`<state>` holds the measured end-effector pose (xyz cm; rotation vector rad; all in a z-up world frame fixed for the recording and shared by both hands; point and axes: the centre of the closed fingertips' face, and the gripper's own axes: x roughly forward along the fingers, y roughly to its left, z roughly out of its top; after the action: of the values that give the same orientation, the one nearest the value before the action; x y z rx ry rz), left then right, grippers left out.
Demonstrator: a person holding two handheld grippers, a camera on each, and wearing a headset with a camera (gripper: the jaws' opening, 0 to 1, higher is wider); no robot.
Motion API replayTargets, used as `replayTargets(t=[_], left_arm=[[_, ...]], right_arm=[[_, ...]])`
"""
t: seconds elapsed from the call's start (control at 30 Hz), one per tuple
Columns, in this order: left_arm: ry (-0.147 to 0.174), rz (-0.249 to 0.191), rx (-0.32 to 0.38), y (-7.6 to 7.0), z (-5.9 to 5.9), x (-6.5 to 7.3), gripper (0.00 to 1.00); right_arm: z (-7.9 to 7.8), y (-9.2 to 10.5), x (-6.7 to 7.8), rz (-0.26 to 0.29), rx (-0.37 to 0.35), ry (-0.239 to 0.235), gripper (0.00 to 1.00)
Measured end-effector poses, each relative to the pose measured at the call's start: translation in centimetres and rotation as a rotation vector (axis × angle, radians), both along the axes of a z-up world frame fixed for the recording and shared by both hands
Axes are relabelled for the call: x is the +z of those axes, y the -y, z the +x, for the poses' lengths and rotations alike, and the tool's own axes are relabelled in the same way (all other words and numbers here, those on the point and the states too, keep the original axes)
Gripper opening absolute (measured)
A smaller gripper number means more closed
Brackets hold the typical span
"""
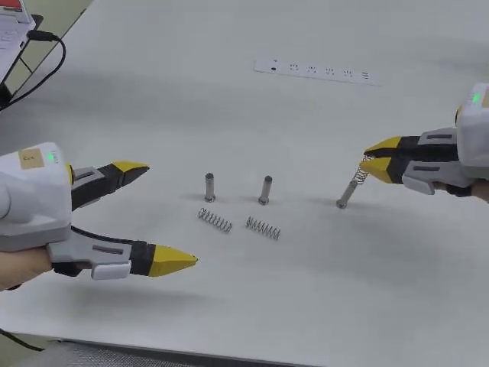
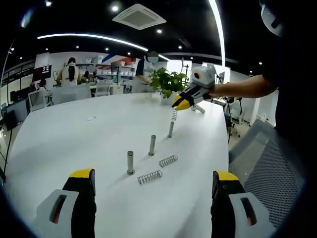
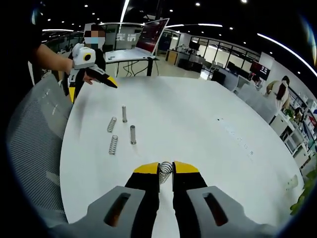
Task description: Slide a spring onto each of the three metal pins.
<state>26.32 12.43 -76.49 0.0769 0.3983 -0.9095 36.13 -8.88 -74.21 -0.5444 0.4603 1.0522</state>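
At three o'clock, the right gripper [image 1: 367,160] is pinching a light, bendy spring [image 1: 360,177] by its top coil, seemingly over a pin [image 1: 346,196], while the left gripper [image 1: 170,214] is gaping.

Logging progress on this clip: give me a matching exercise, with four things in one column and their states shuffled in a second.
Things:
1. left gripper
2. right gripper
3. rightmost pin
4. two loose springs

States:
a. lying flat on the table
b. shut on a spring
c. open, holding nothing
d. tilted, with the held spring at its upper end

Pairs: 1-c; 2-b; 3-d; 4-a
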Motion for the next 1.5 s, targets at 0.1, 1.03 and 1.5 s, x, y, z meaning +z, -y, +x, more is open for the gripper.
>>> replayTargets(t=[0.1, 1.03, 1.5], left_arm=[[-0.001, -0.002, 0.001, 0.0, 0.0, 0.0, 0.95], [-0.003, -0.004, 0.001, 0.0, 0.0, 0.0, 0.94], [-0.006, 0.000, -0.003, 0.1, 0.0, 0.0, 0.93]], right_arm=[[0.1, -0.1, 0.0, 0.008, -0.003, -0.001, 0.06], [0.1, -0.1, -0.9, -0.006, -0.006, -0.010, 0.07], [0.1, -0.1, -1.2, -0.012, -0.003, -0.014, 0.07]])
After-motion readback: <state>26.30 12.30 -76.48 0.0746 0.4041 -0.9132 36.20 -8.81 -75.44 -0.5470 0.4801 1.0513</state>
